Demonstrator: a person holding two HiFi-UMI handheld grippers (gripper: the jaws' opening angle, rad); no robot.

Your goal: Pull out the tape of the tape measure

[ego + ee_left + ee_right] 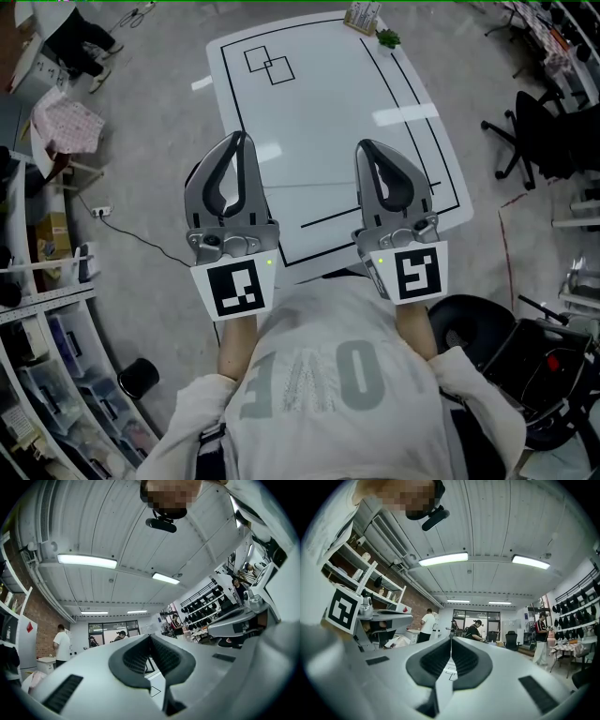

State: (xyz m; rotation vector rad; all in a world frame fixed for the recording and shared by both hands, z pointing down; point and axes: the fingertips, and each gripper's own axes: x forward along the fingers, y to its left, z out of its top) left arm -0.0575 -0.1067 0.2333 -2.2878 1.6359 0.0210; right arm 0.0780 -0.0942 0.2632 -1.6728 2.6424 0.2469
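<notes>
No tape measure shows in any view. In the head view my left gripper (242, 139) and right gripper (364, 146) hover side by side over the near edge of a white table (319, 122) marked with black lines. Both point away from me, roughly level. The jaws of each are pressed together with nothing between them. The left gripper view shows the left gripper (150, 637) with its dark pads meeting at the tips, the room beyond. In the right gripper view, the right gripper (451, 638) has its pads touching as well, and a strip of the table shows below them.
At the table's far end sit a small green object (387, 39) and a small box (362, 16). A black office chair (534, 131) stands to the right, a black stool (469, 323) beside me, shelving (37, 375) on the left. Several people stand far across the room (478, 630).
</notes>
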